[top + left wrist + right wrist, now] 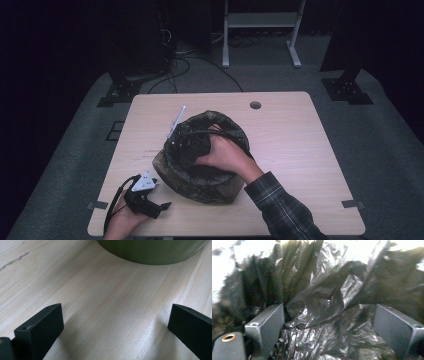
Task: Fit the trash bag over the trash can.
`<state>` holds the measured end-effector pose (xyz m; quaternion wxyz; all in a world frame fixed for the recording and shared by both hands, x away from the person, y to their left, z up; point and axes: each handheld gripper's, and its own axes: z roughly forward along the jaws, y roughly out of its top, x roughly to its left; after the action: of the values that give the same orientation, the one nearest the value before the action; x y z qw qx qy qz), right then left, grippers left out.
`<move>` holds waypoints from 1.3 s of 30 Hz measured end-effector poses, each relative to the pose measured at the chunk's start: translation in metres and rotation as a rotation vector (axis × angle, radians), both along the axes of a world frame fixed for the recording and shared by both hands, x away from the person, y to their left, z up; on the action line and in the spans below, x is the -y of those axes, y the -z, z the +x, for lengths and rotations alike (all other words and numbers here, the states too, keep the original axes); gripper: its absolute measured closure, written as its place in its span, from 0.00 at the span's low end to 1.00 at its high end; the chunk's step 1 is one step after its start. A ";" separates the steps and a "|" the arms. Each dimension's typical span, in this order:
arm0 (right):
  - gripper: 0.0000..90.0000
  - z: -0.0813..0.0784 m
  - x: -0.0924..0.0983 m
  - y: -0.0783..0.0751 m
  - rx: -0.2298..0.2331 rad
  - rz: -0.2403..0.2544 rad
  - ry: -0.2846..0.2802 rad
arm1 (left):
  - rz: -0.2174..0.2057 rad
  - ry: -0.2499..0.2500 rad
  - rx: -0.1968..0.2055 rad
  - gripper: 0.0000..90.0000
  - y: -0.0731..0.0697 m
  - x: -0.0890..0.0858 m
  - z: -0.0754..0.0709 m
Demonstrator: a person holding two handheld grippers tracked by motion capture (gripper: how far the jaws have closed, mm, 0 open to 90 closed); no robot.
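While right gripper (329, 322) gapes inside one bin (172, 172), one black liner (322, 305).

The round olive-green bin (152, 251) is cut off by the top edge of the left gripper view, so just a curved strip of its wall shows. In the right gripper view the crumpled black plastic liner (324, 315) is blurred toward the upper part of the frame, its folds smeared. In the high view the right gripper (192, 142) sits largely hidden under the person's right hand (225, 155) inside the bin, and its jaws cannot be made out there.
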<state>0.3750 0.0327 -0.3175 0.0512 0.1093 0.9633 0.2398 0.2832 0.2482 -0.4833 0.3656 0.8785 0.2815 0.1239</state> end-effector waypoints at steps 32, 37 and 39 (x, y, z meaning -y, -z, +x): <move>0.10 -0.019 0.167 -0.056 0.078 0.340 0.131 | -0.001 0.000 0.000 0.00 0.000 0.000 0.000; 0.10 -0.029 0.200 -0.051 0.087 0.395 0.172 | -0.001 0.000 0.000 0.00 0.000 0.000 0.000; 0.10 -0.034 0.210 -0.048 0.089 0.411 0.196 | -0.001 0.000 0.000 0.00 0.000 0.000 0.000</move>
<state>0.3414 -0.1773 -0.2698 0.0935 0.1996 0.8758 0.4294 0.2832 0.2481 -0.4834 0.3659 0.8784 0.2813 0.1239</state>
